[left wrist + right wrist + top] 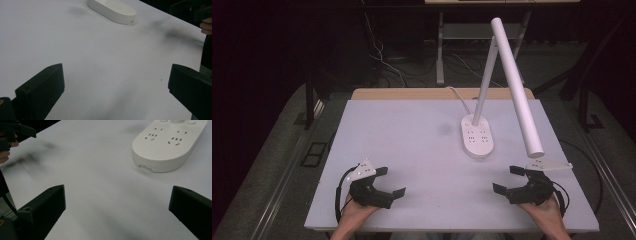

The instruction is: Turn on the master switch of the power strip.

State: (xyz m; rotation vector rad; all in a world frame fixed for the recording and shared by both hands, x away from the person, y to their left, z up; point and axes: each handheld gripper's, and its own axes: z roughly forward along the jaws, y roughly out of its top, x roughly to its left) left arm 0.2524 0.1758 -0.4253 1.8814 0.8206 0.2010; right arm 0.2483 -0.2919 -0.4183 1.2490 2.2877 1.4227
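A white desk lamp stands on the white table (412,130). Its oval base (477,136) carries socket holes, and a long tube head (517,85) slants down toward the right. The base also appears in the left gripper view (112,10) and the right gripper view (168,143). My left gripper (390,181) rests near the front left edge, open, with nothing between its jaws. My right gripper (508,179) rests near the front right, below the tube's tip, also open and holding nothing. In the left gripper view the other gripper (192,10) sits far right.
A white cord (459,97) runs from the lamp base over the table's back edge. Behind the table are a stand's metal legs (440,50) and loose cables on grey carpet. A wooden strip (412,93) lines the table's far edge.
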